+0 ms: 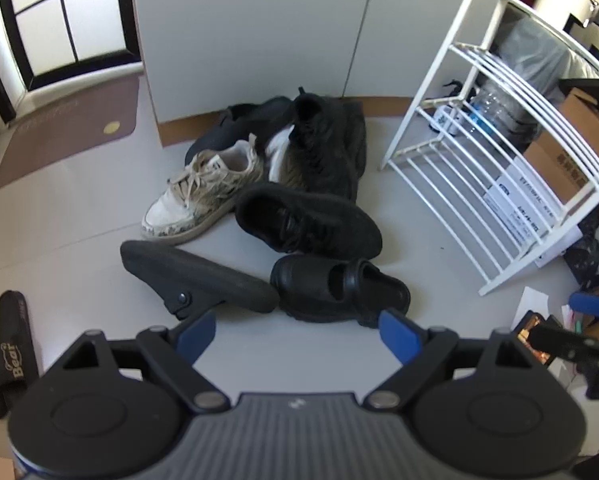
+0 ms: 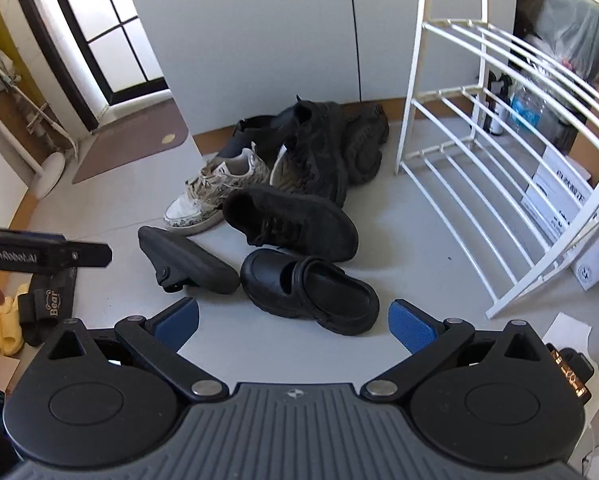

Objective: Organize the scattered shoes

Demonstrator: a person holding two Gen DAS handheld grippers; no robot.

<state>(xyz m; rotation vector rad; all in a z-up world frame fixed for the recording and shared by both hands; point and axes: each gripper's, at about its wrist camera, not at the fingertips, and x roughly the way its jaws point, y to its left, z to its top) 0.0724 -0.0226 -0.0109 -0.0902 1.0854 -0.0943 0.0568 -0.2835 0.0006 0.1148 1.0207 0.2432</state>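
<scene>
Shoes heaped on the pale floor at the foot of a white cabinet, none yet on the rack. Far left: black "Bear" slides [image 1: 7,354] lying apart from the heap, beside a yellow clog [image 2: 3,326] seen only in the right wrist view. Next, a black clog tipped on its side [image 1: 195,276], sole showing, just beside an upright black clog [image 1: 339,290] of the same kind. Behind those, a stained white sneaker [image 1: 203,190] and a black lace-up shoe [image 1: 307,218], then a jumble of darker shoes [image 1: 323,140] against the cabinet, too tangled to count. Left gripper [image 1: 297,334] hovering just short of the two clogs, fingers spread wide with nothing between them; right gripper [image 2: 293,326] likewise, fingers [image 2: 413,326] apart and empty, aimed at the upright clog. Judged as the approach before a first pick, sorting barely begun. Next move likely calling for a descent onto the upright clog, closing across its heel or side wall, and perhaps righting its tipped mate. Far right: white wire shoe rack [image 1: 459,184], every visible tier bare. Beyond its bars, a clear water jug [image 1: 495,108] and cardboard boxes [image 1: 567,148], contents unseen.
</scene>
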